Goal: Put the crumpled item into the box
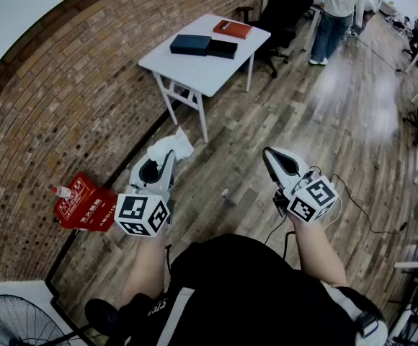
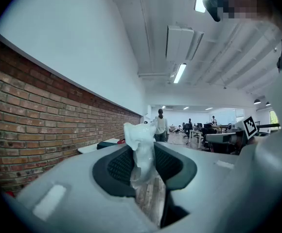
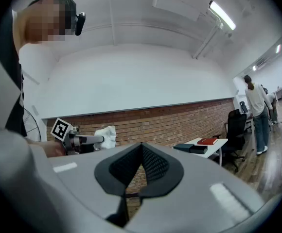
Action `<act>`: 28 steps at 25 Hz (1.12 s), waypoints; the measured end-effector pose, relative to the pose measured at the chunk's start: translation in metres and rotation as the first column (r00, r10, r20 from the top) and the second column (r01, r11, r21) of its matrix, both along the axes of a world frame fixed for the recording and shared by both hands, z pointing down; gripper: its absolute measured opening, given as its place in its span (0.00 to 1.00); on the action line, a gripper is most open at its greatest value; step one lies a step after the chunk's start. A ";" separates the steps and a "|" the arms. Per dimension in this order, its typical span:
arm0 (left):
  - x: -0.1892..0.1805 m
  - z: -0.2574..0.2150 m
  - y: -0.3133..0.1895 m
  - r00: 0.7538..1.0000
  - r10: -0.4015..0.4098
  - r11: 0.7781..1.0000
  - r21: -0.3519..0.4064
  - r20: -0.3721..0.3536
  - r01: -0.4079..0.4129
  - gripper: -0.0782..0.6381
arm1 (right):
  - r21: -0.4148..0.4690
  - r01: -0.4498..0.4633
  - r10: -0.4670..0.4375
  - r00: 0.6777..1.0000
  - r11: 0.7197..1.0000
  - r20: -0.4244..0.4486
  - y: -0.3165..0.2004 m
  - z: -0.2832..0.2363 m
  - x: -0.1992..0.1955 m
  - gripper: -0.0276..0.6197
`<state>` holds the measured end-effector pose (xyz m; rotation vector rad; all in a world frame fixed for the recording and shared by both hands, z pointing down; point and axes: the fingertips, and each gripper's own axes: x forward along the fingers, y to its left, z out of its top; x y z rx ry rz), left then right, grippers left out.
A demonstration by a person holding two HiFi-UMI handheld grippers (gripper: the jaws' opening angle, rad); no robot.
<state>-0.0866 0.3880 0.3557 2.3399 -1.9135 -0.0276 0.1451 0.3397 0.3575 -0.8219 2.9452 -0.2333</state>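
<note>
A crumpled white item (image 1: 171,147) is pinched in my left gripper (image 1: 166,158), which is held in the air above the wooden floor. In the left gripper view the crumpled item (image 2: 142,147) sticks up between the dark pads (image 2: 119,166), and the left gripper (image 2: 146,168) is shut on it. My right gripper (image 1: 268,154) hovers to the right with nothing in it. Its jaws meet at the tips in the right gripper view, so the right gripper (image 3: 141,147) is shut. That view also shows the left gripper (image 3: 90,140) with the crumpled item (image 3: 106,136). A dark blue box (image 1: 190,44) lies on the white table (image 1: 194,74) ahead.
A black box (image 1: 222,48) and a red box (image 1: 232,29) also lie on the table. A brick wall (image 1: 65,107) runs along the left, with a red extinguisher stand (image 1: 85,202) at its foot. A fan (image 1: 14,323) is at the lower left. A person (image 1: 339,13) and a chair (image 1: 285,9) are behind the table.
</note>
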 end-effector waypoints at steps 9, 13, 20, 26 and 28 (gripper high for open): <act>0.018 0.006 -0.007 1.000 0.022 1.000 -0.013 0.010 -0.021 0.26 | -0.011 0.017 -0.016 1.000 1.000 0.008 -0.003 0.005 0.006 0.04; 0.036 0.003 -0.021 0.999 0.035 0.999 -0.007 0.012 -0.035 0.27 | -0.037 0.064 -0.064 0.998 0.997 -0.001 0.002 0.014 0.016 0.04; 0.047 0.012 -0.043 0.999 0.048 0.999 -0.022 0.005 -0.048 0.27 | -0.097 0.044 -0.042 0.999 0.994 0.024 -0.010 0.028 0.035 0.04; 0.031 0.028 -0.088 0.998 0.063 0.998 -0.031 -0.006 -0.063 0.27 | -0.148 0.000 0.002 1.000 0.989 0.017 -0.055 0.043 0.029 0.04; 0.020 0.034 -0.108 0.997 0.075 0.997 -0.034 -0.002 -0.075 0.27 | -0.156 -0.005 0.006 1.000 0.988 0.008 -0.074 0.048 0.019 0.04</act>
